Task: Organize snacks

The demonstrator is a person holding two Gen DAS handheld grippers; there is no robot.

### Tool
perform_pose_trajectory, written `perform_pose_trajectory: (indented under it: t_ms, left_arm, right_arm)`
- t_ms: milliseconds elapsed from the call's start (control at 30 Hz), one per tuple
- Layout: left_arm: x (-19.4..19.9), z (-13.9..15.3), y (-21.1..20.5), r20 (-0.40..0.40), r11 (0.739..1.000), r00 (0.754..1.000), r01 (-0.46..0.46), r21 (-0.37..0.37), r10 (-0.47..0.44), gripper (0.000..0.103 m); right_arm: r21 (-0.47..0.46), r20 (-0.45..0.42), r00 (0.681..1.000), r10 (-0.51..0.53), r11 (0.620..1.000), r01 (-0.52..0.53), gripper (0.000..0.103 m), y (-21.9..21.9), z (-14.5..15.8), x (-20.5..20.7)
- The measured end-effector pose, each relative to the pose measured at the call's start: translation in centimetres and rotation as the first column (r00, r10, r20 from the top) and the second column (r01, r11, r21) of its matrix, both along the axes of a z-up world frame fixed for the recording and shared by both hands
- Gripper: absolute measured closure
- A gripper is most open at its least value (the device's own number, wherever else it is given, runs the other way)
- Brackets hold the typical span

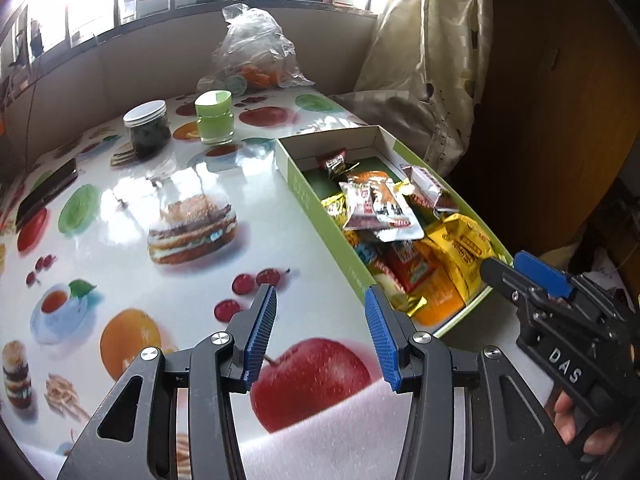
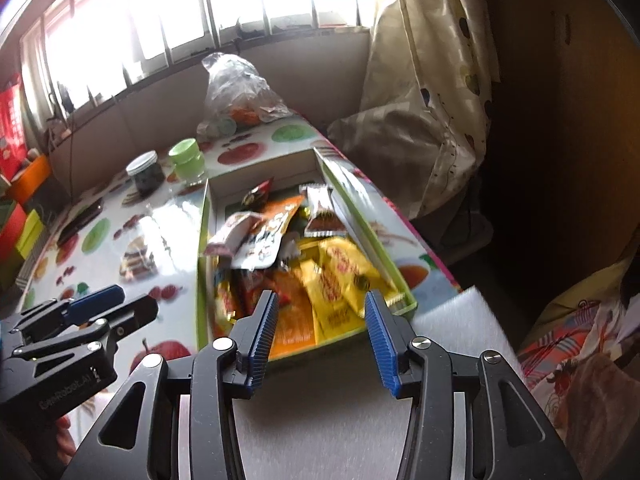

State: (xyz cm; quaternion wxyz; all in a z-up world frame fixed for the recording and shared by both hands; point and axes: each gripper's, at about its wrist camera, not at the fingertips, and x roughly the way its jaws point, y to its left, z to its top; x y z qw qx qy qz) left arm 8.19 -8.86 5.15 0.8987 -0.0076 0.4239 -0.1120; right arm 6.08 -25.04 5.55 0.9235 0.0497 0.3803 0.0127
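A shallow green-walled box (image 1: 320, 220) (image 2: 202, 264) lies on the fruit-print table (image 1: 132, 184), filled with snack packets. Yellow packets (image 1: 464, 244) (image 2: 340, 276) lie at its near end, and a white-and-brown packet (image 1: 376, 204) sits on top in the middle. My left gripper (image 1: 320, 300) is open and empty over the table, just left of the box's near corner. My right gripper (image 2: 321, 304) is open with nothing between its fingers, in front of the box's near end. In the other view, the right gripper (image 1: 520, 272) and the left gripper (image 2: 112, 304) flank the box.
At the table's far side stand a dark jar with a white lid (image 1: 148, 128) and a green jar (image 1: 214, 118), with a clear plastic bag (image 1: 252, 52) behind them. A dark phone (image 1: 48, 192) lies at the left edge. A curtain (image 1: 432, 60) hangs at the right. White foam sheet (image 2: 340, 400) covers the near edge.
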Motion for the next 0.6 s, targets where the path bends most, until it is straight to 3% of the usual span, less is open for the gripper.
perform_pose_trajectory:
  t_ms: [600]
  left_arm:
    - [-2.4,-4.8,-1.3,-0.075,0.998,0.997,0.011,0.068,-0.006,0.055]
  right_arm:
    - [-0.103,-0.077,0.994,-0.076,0.992,0.068,0.052,-0.2,-4.1,-2.6]
